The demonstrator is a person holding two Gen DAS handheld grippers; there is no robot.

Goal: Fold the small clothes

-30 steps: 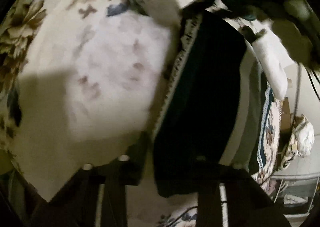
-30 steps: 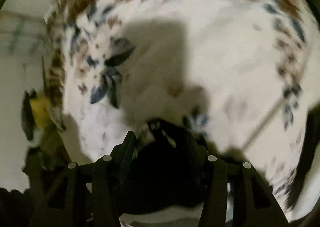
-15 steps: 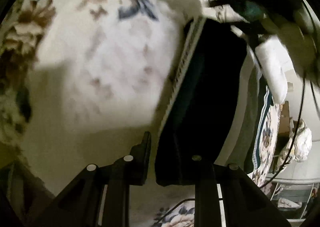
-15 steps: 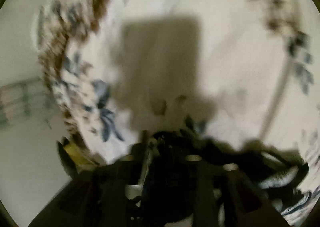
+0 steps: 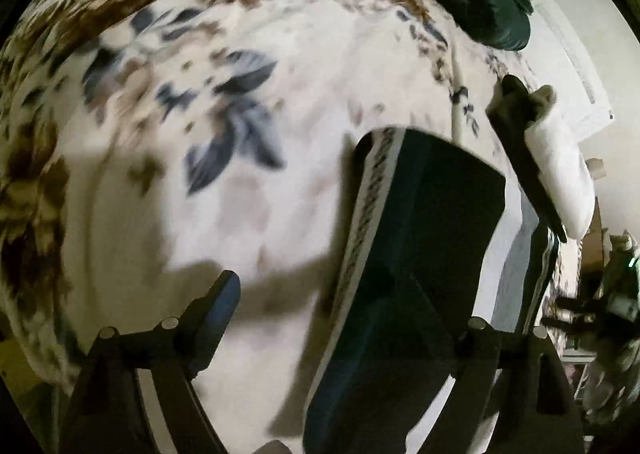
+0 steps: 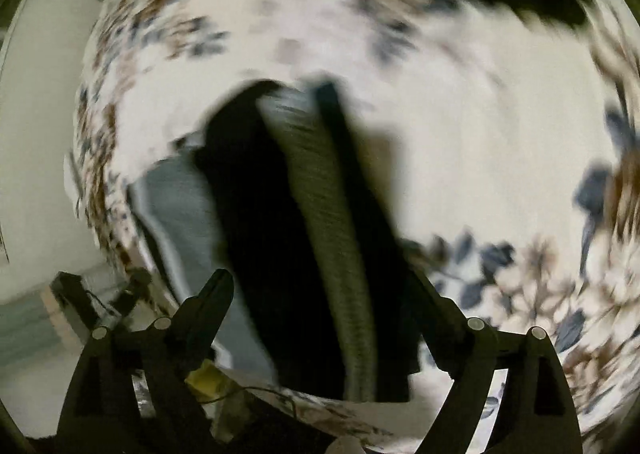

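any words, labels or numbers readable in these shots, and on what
None can be read.
Dark garment: its pale edge band carries a woven pattern, no letters.
Floral bedspread: flower print only.
Both views are blurred by motion, so any small tag would be unreadable.

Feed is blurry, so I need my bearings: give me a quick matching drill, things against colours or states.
Things:
1. folded dark garment
2. floral bedspread
3. left tongs
4. rolled sock

Descriptions:
a. white
b. opening, gripping nothing
c. blue and brown flowers
d. patterned strip along one edge

Pairs: 1-d, 2-c, 3-b, 4-a
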